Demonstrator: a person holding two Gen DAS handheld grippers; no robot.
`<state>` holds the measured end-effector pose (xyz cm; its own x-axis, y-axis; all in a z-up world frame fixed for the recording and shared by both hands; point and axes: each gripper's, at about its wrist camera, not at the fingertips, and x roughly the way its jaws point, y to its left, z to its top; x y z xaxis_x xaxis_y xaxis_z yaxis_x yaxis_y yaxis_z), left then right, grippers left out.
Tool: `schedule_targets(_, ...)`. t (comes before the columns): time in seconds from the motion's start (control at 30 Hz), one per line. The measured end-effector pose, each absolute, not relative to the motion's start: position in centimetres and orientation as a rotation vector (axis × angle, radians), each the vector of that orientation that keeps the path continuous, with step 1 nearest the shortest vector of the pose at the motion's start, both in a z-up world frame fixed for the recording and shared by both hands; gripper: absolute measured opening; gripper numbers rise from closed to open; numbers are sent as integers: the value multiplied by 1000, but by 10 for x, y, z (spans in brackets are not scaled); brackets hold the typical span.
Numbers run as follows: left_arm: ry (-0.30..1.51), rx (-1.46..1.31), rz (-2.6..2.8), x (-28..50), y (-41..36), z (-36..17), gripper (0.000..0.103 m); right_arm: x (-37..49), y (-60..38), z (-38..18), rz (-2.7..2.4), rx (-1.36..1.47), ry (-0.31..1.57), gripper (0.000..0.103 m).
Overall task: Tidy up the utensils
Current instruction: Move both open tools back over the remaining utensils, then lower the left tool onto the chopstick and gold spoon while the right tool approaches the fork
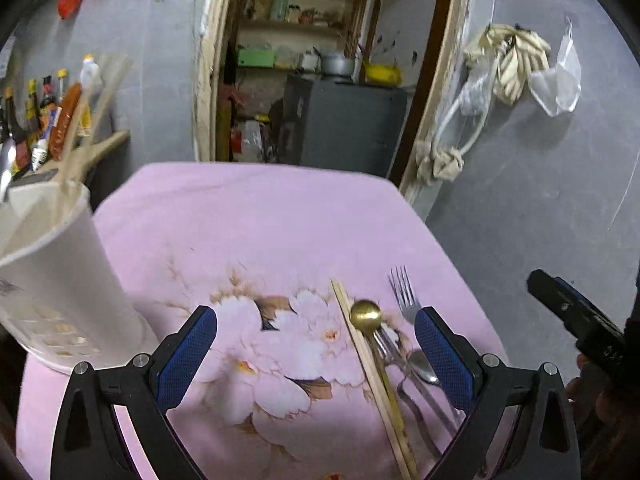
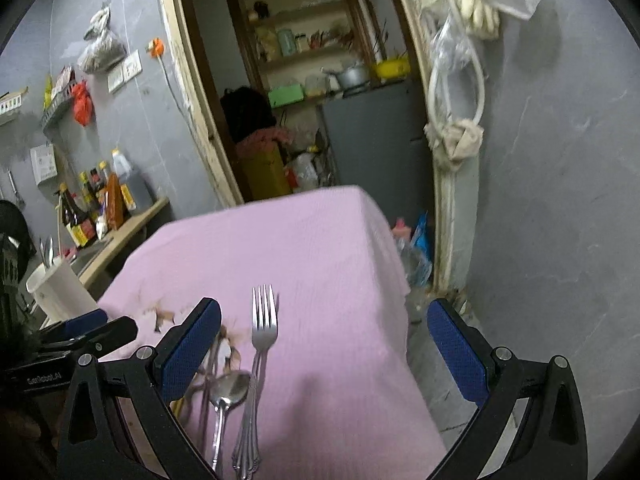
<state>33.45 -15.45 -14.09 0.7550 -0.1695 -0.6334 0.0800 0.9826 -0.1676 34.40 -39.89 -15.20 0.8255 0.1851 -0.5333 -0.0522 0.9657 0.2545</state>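
Utensils are split between two spots on your tabletop, the one under the pink flowered cloth. Going left to right: at the left edge there's the white holder cup, upright, with some wooden chopsticks and a spoon handle already poking out the top. You can spot the same cup way off to the left in the right wrist view too.

Your left hand-held gripper hangs over the flower print with its jaws spread wide, nothing between the blue pads. Near its right pad is the loose pile, toward the right edge of the tabletop. First a pair of wooden chopsticks lying together, running diagonally toward you. The gold spoon is touching them, bowl at the far end, handle running alongside the sticks. Just right of that is a silver fork with its tines pointing to the far edge, and a silver spoon beside its handle, partly tucked behind the right pad. There's more metal under there, but I can't tell what it is.

Your right hand-held gripper is also wide open and holding nothing. From its camera the fork and the silver spoon sit just inside its left pad, with the rest of the pile mostly hidden behind that pad. Its right pad is out past the right edge of the tabletop, over the floor.
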Motion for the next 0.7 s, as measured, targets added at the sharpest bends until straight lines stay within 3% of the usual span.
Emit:
schedule_targets(0.1, 739, -124, -167, 340, -159, -151, 98, 354, -395, -163, 158, 219, 620, 101)
schedule_targets(0.37, 849, -118, -252, 359, -171, -174, 54, 383, -387, -185, 218, 226, 744, 101)
schedule_targets(0.47, 894, -131, -268, 364, -172, -182, 33, 390, -384, -190, 229, 225, 771, 99)
schedule_targets(0.6, 920, -160, -276, 367, -170, -188, 27, 398, -377, -198, 238, 219, 819, 83)
schedule_targets(0.7, 924, -158, -276, 368, -172, -189, 25, 401, -375, -204, 239, 217, 850, 77)
